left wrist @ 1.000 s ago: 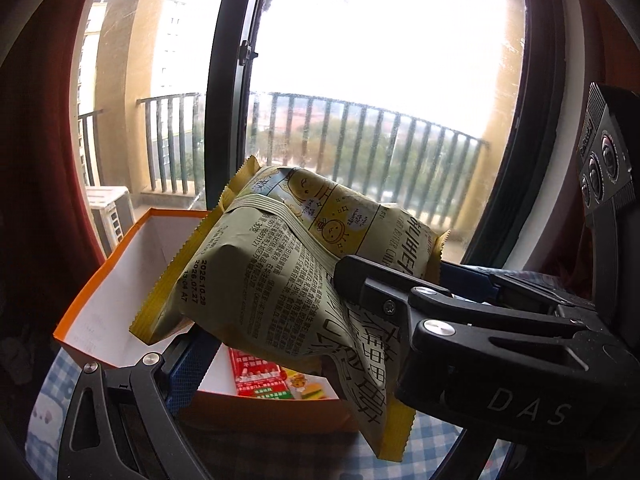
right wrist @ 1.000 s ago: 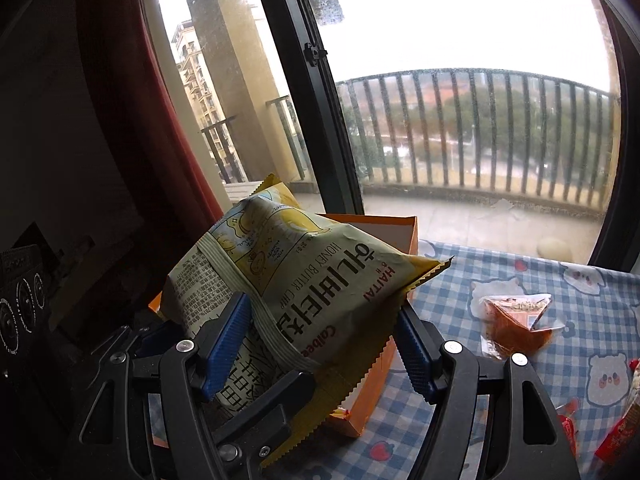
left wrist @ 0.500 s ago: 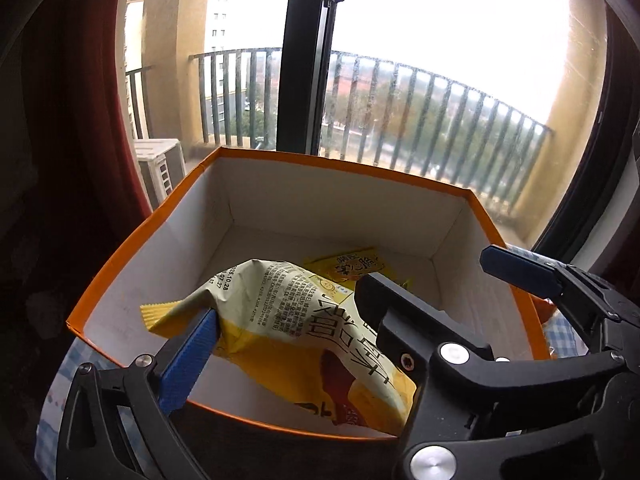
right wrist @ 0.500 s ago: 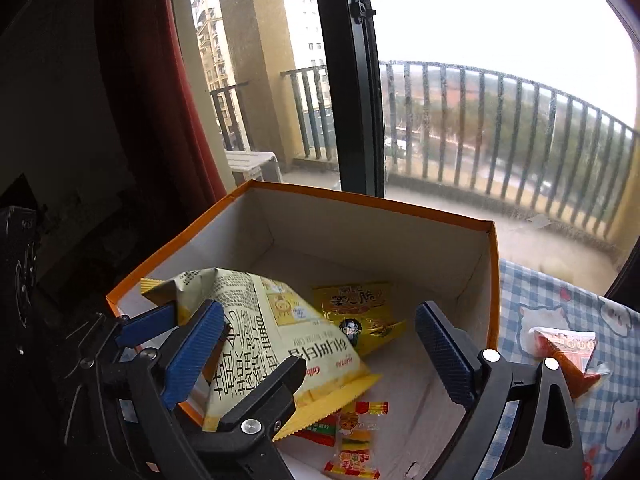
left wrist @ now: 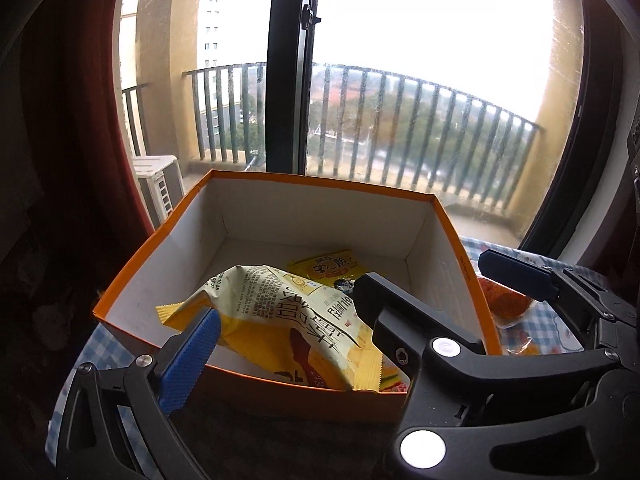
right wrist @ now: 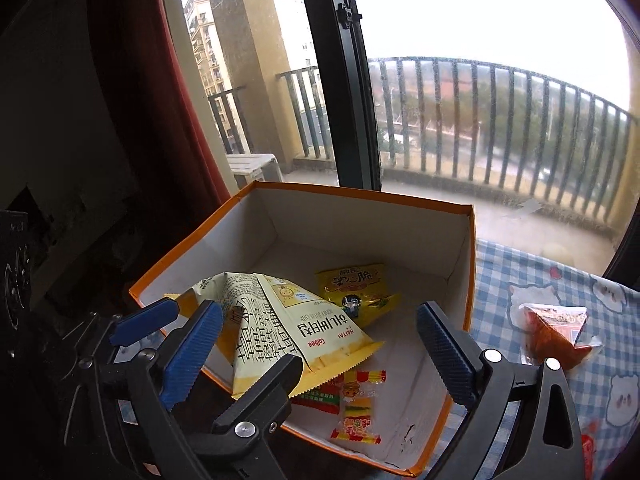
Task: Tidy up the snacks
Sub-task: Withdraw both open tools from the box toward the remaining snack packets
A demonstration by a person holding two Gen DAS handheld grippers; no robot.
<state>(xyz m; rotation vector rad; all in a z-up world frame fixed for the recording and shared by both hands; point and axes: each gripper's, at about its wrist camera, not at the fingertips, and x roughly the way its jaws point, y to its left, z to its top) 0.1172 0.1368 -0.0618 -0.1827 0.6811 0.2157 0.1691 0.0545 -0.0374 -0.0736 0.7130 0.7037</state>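
Both grippers are spread wide over the near edge of the box, and neither one is pressing on anything. The left gripper point(left wrist: 348, 348) has its jaws fully apart. The right gripper point(right wrist: 320, 344) has just been opening its jaws, and the big chip bag point(right wrist: 288, 320) sits loose between the blue pads, touched by neither.

That chip bag — pale yellow, with a darker yellow zigzag seam — lies tilted inside the orange box point(right wrist: 468, 264), near the front-left corner, its printed side up. In the left wrist view it slumps toward the near wall, one corner close to the rim point(left wrist: 276, 316).

Behind it, flat on the white box floor, lies a small yellow packet point(right wrist: 356, 292) with a cartoon figure on it. In front, partly tucked under the chip bag's lower edge, lies a red and yellow candy wrapper point(right wrist: 356, 408).

Out past the box's right wall, on the blue checked tablecloth point(right wrist: 520, 276), rests a clear packet with orange-red filling point(right wrist: 556, 332) — well apart from the box.

Beyond it all, a dark-framed window point(right wrist: 340, 80) and a balcony railing point(right wrist: 500, 120).
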